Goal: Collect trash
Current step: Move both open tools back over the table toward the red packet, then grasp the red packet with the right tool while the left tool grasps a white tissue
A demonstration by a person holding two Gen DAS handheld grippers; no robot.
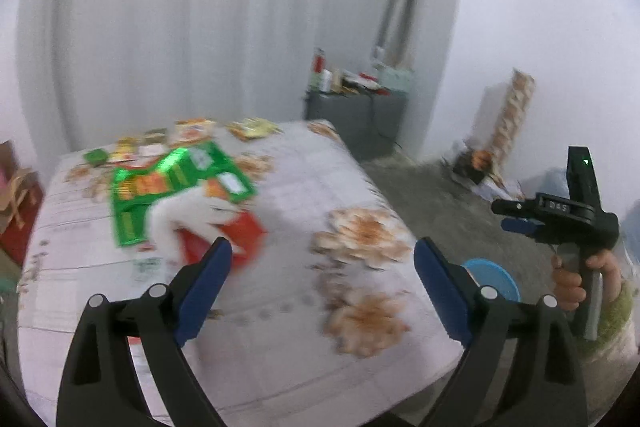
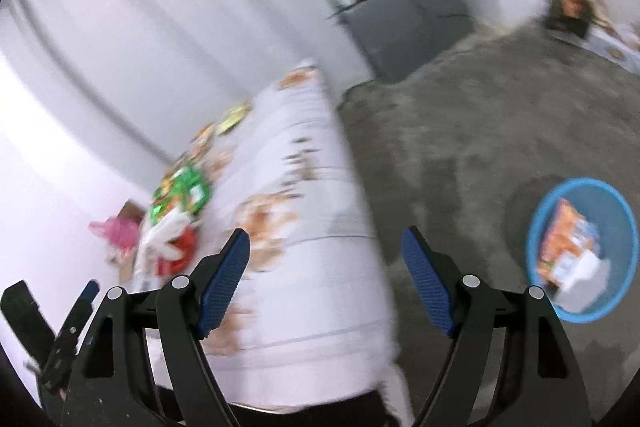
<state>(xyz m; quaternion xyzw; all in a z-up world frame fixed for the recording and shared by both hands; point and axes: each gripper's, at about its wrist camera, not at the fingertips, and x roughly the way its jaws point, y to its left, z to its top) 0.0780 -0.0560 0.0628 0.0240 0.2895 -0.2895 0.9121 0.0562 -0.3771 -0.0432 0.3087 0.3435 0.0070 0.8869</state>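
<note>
Snack wrappers lie on a table with a floral cloth (image 1: 280,307): a large green wrapper (image 1: 168,187), a red and white one (image 1: 224,227) just beyond my left blue fingertip, and several small packets (image 1: 192,133) at the far edge. My left gripper (image 1: 322,259) hovers over the table, open and empty. My right gripper (image 2: 326,247) is open and empty too, held over the table's right edge (image 2: 360,227). A blue bin (image 2: 582,249) on the floor to the right holds an orange packet and white paper. The right gripper's body (image 1: 560,215), in a hand, shows in the left wrist view.
A grey cabinet (image 1: 356,123) with bottles and clutter stands against the curtain behind the table. Boxes and bags (image 1: 488,167) sit in the far right corner on grey floor. A cardboard box (image 1: 16,187) and a pink thing (image 2: 116,231) lie left of the table.
</note>
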